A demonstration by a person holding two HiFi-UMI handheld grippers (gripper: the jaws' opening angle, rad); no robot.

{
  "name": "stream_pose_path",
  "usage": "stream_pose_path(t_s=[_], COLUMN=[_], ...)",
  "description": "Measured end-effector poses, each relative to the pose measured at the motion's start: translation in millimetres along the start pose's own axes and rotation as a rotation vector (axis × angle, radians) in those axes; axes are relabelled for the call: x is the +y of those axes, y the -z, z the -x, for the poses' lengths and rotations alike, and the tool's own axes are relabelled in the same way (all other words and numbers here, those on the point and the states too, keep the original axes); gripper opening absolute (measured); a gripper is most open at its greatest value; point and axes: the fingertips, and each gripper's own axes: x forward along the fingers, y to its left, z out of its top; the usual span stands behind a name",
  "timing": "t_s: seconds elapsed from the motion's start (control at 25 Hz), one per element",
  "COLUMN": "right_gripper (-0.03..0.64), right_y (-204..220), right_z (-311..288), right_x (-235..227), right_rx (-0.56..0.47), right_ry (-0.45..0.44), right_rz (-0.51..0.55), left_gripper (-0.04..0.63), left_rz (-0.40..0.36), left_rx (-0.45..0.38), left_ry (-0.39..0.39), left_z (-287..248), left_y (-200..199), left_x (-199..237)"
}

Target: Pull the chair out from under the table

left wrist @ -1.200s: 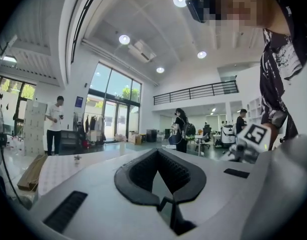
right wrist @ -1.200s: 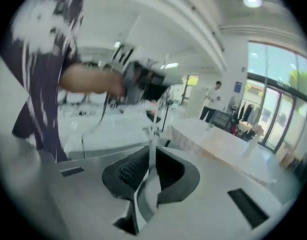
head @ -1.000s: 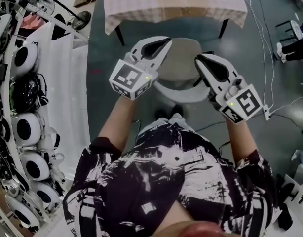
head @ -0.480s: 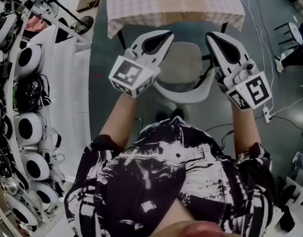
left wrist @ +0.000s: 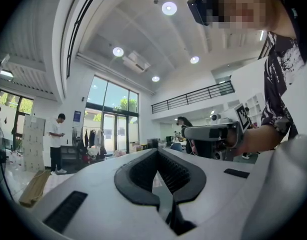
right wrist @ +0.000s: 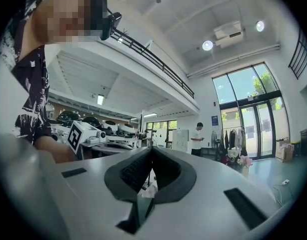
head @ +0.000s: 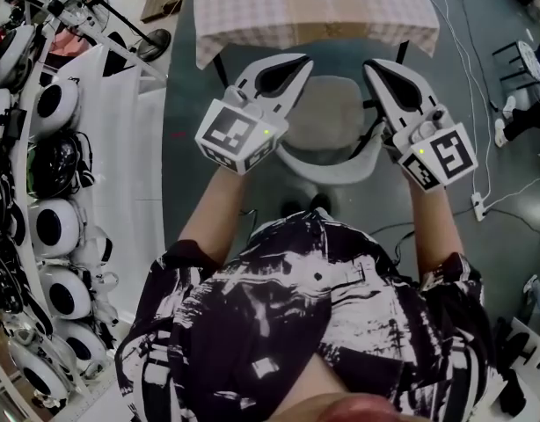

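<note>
Below the head camera, on the grey floor (head: 186, 178), the chair (head: 327, 112) stands just near of the tabletop (head: 314, 7), which is draped in a checked cloth (head: 252, 25). Its whole seat shows, with the far edge close to the cloth's hanging hem. Its curved backrest (head: 327, 170) faces the person.

The left gripper (head: 304, 59) and right gripper (head: 369, 64) flank the chair, each overlapping one side of it in the head view. That view does not settle contact. A rack of white rounded units (head: 50, 231) lines the left edge, and cables (head: 470, 104) trail over the floor at right.

Neither gripper view shows the chair or the tabletop. Both look level across a tall hall with large windows (right wrist: 248, 114) and a standing person (left wrist: 56, 141) in a white top.

- Left gripper view: jaws pressed together at the tips, nothing between them. The right marker cube (left wrist: 242, 117) shows at right.
- Right gripper view: jaws likewise pressed together and empty. The left marker cube (right wrist: 77, 135) shows at left.
</note>
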Motion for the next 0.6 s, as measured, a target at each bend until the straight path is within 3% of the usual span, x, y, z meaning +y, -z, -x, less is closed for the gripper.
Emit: stream_pose_path(t_s=[0.6], right_gripper=[0.000], right_y=[10.4], right_z=[-2.4], right_x=[-3.0], right_rx=[0.023], right_ry=[0.010], right_rz=[0.003], left_gripper=[0.002], left_rz=[-0.005], left_rx=[0.002], left_ry=[-0.001], left_z=[-1.1], left_y=[0.6], left_x=[-1.0])
